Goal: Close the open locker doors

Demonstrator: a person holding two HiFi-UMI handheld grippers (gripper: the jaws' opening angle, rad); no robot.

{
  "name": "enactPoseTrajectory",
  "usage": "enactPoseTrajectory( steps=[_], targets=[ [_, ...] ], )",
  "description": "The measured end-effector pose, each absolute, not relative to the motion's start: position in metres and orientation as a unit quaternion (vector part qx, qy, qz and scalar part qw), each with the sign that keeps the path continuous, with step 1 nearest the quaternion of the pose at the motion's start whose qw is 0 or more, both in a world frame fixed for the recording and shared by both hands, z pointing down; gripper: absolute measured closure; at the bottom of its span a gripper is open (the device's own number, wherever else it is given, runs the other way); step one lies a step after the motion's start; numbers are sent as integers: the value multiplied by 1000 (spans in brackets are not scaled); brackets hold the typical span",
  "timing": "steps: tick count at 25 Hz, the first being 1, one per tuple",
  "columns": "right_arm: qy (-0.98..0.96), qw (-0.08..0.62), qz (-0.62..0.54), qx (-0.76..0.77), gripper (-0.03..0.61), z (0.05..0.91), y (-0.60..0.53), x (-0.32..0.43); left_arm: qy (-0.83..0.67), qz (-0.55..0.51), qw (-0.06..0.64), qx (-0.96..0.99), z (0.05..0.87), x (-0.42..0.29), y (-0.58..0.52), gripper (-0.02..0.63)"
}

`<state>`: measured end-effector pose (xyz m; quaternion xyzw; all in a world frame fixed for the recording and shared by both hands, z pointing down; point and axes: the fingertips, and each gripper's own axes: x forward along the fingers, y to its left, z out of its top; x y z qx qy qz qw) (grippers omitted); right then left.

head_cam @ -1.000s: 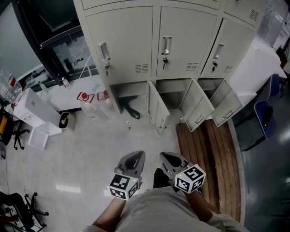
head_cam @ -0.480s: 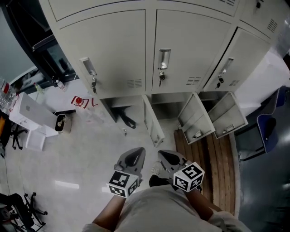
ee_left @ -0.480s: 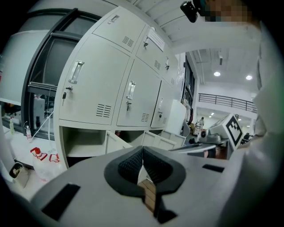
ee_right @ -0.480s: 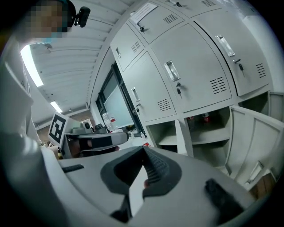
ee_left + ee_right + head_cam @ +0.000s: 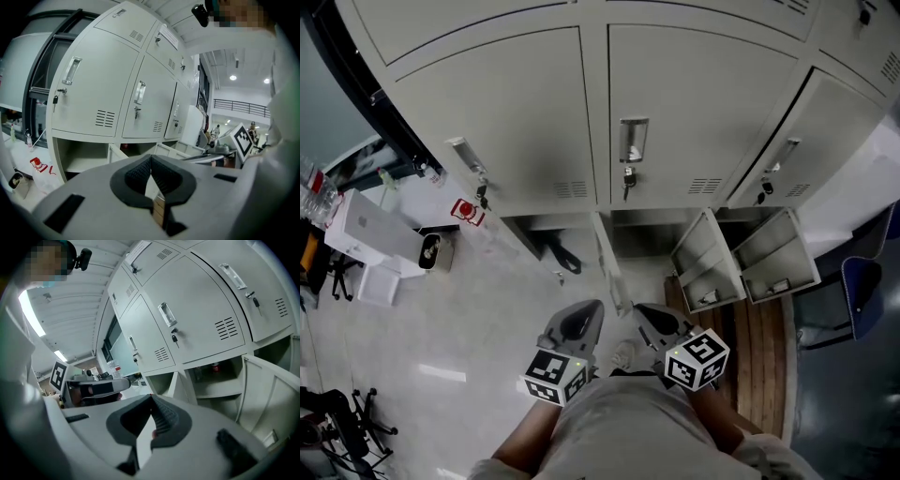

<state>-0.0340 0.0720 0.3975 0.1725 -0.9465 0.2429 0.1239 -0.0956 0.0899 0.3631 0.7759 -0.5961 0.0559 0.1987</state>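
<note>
The bottom row of the grey lockers [image 5: 694, 103] has three doors swung open: a left one [image 5: 608, 265], a middle one [image 5: 706, 265] and a right one [image 5: 776, 256]. My left gripper [image 5: 579, 317] and right gripper [image 5: 654, 317] are held side by side close to my body, short of the doors and touching nothing. Both are shut with nothing between the jaws. The left gripper [image 5: 150, 157] faces an open bottom compartment [image 5: 84, 157]. Beyond the right gripper [image 5: 151, 396] stands an open door [image 5: 272, 397], with a bottle on the shelf [image 5: 214, 367] behind it.
White boxes [image 5: 366, 234] and a small bin [image 5: 432, 250] sit on the floor at the left, with red packets [image 5: 467, 208] near the lockers. A wooden slat platform [image 5: 761, 352] lies under the right doors. A blue chair [image 5: 864, 292] is at far right, an office chair base [image 5: 337, 422] at bottom left.
I have moved closer to the lockers, which now fill more of the head view. Both grippers stay together near my body, still shut.
</note>
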Motion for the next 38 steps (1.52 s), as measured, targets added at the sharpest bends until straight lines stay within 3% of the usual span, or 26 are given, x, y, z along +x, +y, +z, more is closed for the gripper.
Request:
enactPoseTrajectory(
  steps=[16, 38],
  targets=[
    [-931, 143, 271, 196, 554, 428, 33, -11, -573, 73, 223, 785, 380, -86, 69, 598],
    [-900, 190, 310, 242, 554, 497, 14, -25, -552, 83, 261, 788, 414, -137, 70, 598]
  ],
)
